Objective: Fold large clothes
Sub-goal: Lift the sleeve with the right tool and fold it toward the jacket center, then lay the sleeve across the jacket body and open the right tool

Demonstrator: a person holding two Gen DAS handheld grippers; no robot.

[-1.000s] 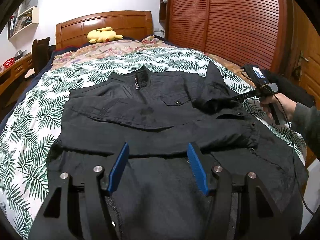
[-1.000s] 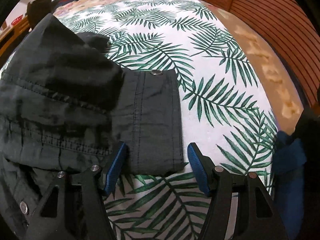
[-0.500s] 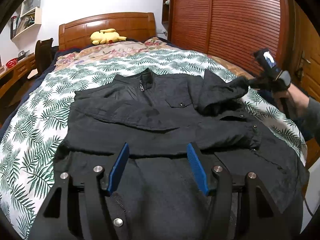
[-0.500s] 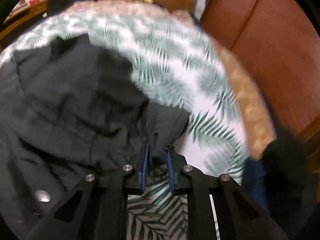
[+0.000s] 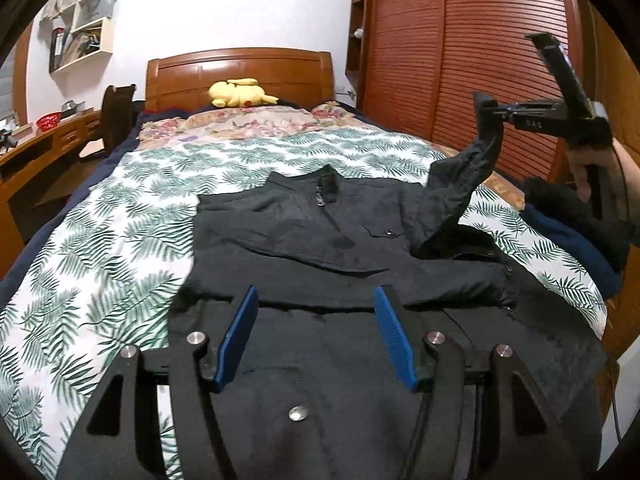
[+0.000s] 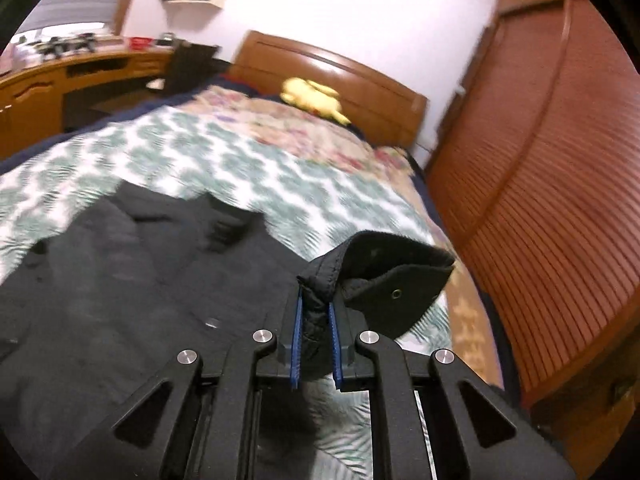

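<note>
A black jacket [image 5: 328, 248] lies spread on the leaf-print bed [image 5: 120, 248], collar toward the headboard. My left gripper [image 5: 316, 300] is open and empty, hovering over the jacket's lower part. My right gripper [image 6: 316, 304] is shut on the cuff of the jacket's right sleeve [image 6: 384, 268] and holds it high above the bed. In the left wrist view the right gripper [image 5: 496, 114] shows at the upper right with the sleeve [image 5: 460, 192] hanging from it down to the jacket body. The jacket body [image 6: 140, 280] lies below in the right wrist view.
A yellow plush toy [image 5: 240, 94] sits by the wooden headboard [image 5: 240, 68]. A red-brown slatted wardrobe [image 5: 460, 60] runs along the right side. A wooden desk [image 5: 36, 148] and a chair stand at the left. Dark blue clothes [image 5: 568, 236] lie at the bed's right edge.
My right gripper closed on the sleeve cuff and lifted it high above the bed. My left gripper stayed open and drew back a little over the jacket's hem.
</note>
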